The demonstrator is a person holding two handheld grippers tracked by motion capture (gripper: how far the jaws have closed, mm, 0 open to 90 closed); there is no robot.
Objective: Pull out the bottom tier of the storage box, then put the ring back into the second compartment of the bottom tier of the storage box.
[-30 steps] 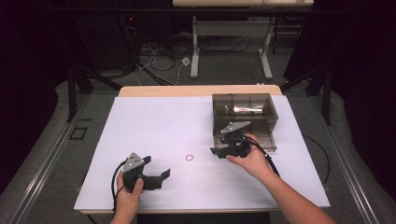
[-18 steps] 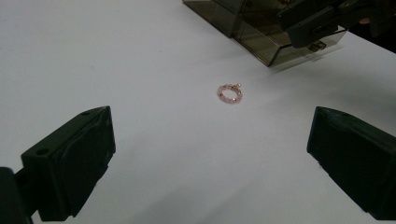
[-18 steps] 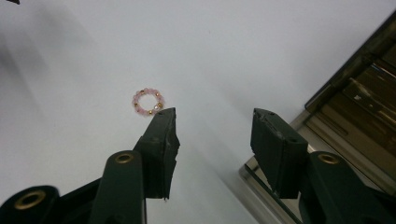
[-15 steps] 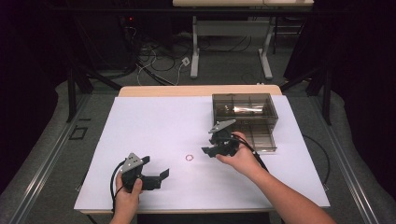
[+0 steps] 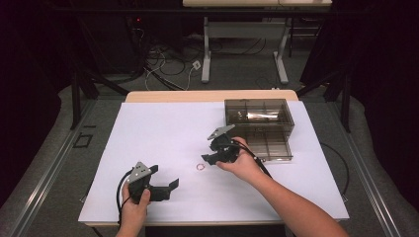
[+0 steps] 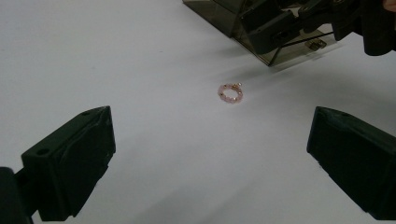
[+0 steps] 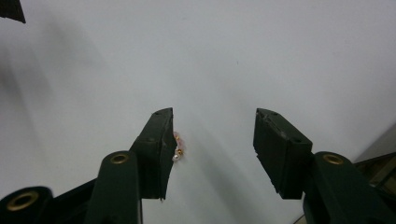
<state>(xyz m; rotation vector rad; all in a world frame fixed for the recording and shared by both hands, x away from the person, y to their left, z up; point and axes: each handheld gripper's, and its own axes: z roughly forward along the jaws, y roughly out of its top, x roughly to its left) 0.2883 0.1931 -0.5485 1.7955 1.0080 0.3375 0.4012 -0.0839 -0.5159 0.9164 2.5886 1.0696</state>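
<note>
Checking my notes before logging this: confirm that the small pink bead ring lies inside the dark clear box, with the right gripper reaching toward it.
Not quite. The pink bead ring lies on the white table, outside the dark clear box, as the high view shows. The rest holds: the right gripper reaches toward it, jaws apart.
</note>
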